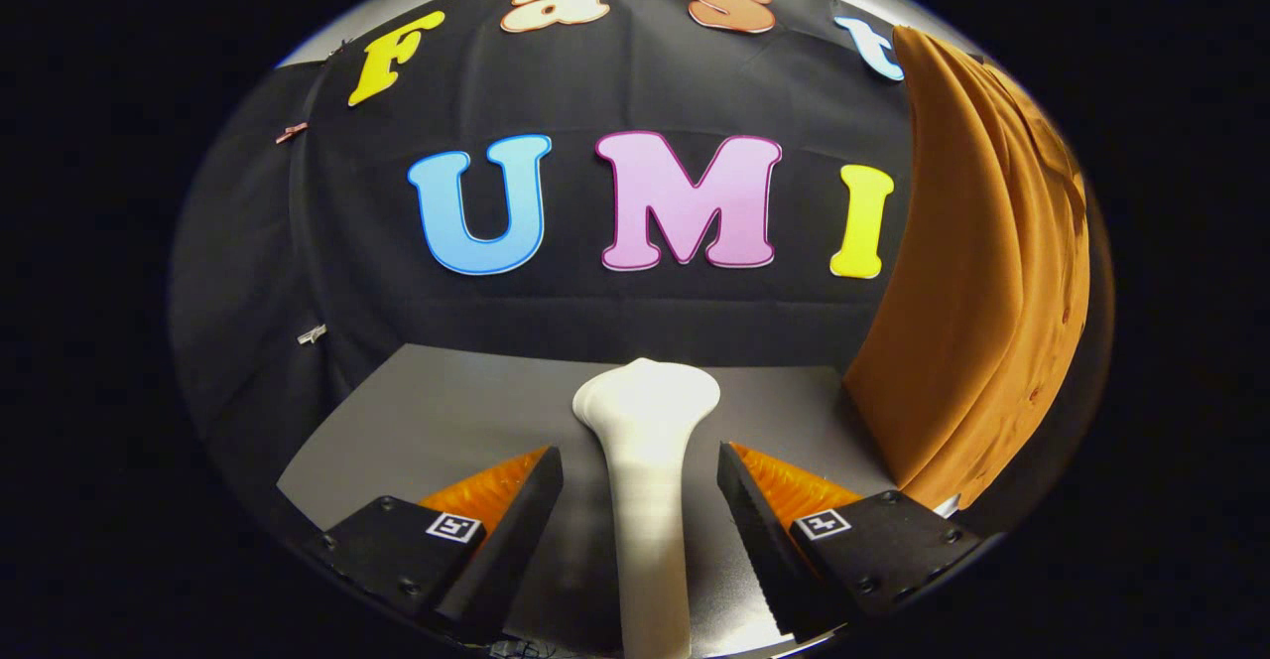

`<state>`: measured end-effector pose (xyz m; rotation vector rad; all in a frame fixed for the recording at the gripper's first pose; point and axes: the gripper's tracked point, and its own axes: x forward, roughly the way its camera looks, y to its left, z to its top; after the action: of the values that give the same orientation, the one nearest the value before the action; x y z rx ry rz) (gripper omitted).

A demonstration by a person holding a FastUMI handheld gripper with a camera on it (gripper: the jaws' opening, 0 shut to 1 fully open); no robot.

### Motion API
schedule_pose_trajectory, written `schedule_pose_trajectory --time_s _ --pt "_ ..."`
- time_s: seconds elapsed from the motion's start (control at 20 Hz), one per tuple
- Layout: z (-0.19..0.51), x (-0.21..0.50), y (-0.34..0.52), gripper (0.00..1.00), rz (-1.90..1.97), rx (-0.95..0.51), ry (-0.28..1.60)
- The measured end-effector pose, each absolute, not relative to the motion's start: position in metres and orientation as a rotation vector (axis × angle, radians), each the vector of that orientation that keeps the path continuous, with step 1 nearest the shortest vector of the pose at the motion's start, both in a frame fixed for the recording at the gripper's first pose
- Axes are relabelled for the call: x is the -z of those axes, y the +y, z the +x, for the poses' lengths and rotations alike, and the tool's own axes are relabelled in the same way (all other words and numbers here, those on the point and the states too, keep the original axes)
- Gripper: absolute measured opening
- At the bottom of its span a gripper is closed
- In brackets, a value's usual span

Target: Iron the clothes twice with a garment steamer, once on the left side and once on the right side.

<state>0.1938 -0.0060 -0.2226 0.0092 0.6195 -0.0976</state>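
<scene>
A white garment steamer (647, 411) lies on the grey table (437, 411), its slim handle running back between my fingers and its wider head pointing away toward the wall. My gripper (640, 453) is open, with one finger on each side of the handle and a small gap between each finger and it. An orange garment (982, 272) hangs to the right, beyond the right finger, with its lower edge reaching down to the table's right side.
The black cloth wall rises straight behind the table's far edge. To the left of the steamer stretches bare grey tabletop. A few small clips (312, 333) hold the cloth on the left.
</scene>
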Motion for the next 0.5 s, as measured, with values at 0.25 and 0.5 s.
schedule_pose_trajectory --time_s 0.25,0.5 --pt "0.194 0.249 -0.013 0.99 0.020 0.130 0.725" --pt "0.193 0.257 -0.018 0.90 0.004 0.132 0.769"
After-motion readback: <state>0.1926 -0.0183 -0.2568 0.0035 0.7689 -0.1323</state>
